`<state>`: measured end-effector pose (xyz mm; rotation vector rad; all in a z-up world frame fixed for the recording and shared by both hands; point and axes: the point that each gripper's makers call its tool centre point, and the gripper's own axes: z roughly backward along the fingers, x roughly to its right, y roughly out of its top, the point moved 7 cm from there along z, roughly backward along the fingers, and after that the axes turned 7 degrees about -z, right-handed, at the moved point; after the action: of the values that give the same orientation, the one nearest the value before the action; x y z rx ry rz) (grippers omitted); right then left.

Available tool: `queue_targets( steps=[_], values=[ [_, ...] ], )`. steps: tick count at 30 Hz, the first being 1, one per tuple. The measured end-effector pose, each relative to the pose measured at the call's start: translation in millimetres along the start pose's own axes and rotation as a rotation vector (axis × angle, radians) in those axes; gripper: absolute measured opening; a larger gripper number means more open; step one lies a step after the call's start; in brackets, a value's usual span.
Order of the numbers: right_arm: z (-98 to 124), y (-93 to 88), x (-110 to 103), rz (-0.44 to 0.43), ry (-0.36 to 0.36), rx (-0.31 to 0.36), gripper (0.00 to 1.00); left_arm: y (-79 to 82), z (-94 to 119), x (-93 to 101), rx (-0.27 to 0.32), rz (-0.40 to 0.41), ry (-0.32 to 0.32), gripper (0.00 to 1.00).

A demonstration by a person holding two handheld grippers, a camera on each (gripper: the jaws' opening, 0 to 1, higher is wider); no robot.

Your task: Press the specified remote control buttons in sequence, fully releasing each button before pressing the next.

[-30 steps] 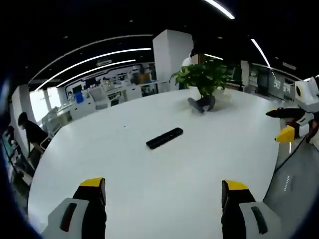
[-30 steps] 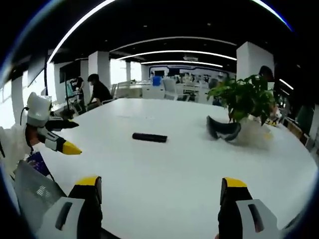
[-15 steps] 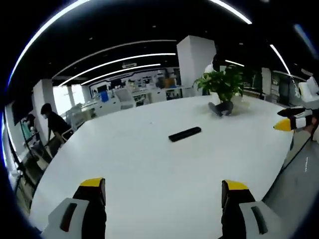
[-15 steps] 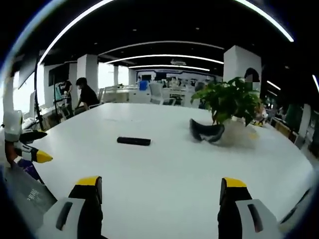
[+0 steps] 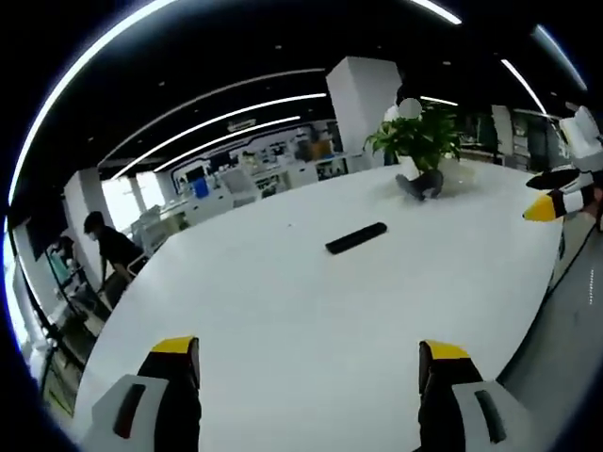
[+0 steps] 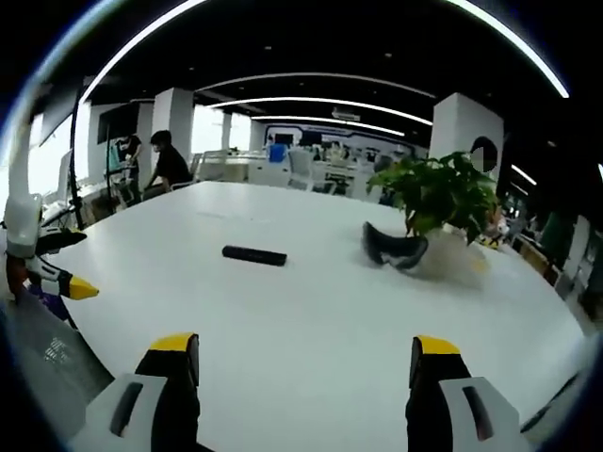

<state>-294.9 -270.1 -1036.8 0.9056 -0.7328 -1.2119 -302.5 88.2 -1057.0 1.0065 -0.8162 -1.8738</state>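
Left gripper [image 5: 308, 363] and right gripper [image 6: 303, 358], jaws apart, above white table [image 5: 283, 301].
Well beyond, black remote control [image 5: 356, 237] near potted plant [image 6: 441, 193].

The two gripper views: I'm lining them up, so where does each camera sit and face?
Left gripper view: rides the left gripper, facing across the white table at the remote control; right gripper enters at right.
Right gripper view: rides the right gripper, facing the same remote; left gripper at left.
Shared: remote, potted plant, table.

black remote control [image 5: 356, 237] [image 6: 254, 255], flat on table [image 5: 283, 311]
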Motion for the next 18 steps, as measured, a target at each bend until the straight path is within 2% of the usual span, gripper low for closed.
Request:
queue_targets(
  steps=[2,4,5,6,8,9,13,16,18],
  values=[
    [-0.5,-0.6,0.4,0.003,-0.006,-0.006,0.92,0.5,0.1,-0.7,0.011,0.015,0.001,1.00],
    [-0.7,-1.1,0.4,0.005,-0.006,-0.011,0.92,2.2,-0.2,0.9,0.025,0.054,-0.024,1.00],
    [-0.7,-1.3,0.3,0.006,-0.006,-0.013,0.92,4.7,0.6,1.8,0.044,0.082,-0.031,1.00],
    [-1.0,-1.6,0.0,0.009,-0.006,-0.015,0.92,9.2,1.2,1.0,0.091,0.107,-0.033,1.00],
    [-1.7,-2.3,-0.5,0.017,-0.005,-0.023,0.92,14.0,3.4,-0.4,0.150,0.137,-0.032,1.00],
    [-1.7,-2.4,-0.7,0.019,-0.004,-0.024,0.92,14.2,3.5,-1.2,0.161,0.146,-0.031,1.00],
    [-2.1,-3.2,-0.9,0.023,-0.001,-0.030,0.91,8.7,1.8,-1.1,0.110,0.125,-0.026,1.00],
    [-2.5,-3.7,-1.4,0.027,0.002,-0.034,0.91,13.6,3.6,1.4,0.149,0.145,-0.049,1.00],
    [-2.5,-3.7,-1.9,0.030,0.005,-0.035,0.91,14.4,4.5,0.7,0.157,0.146,-0.040,1.00]
  ],
)
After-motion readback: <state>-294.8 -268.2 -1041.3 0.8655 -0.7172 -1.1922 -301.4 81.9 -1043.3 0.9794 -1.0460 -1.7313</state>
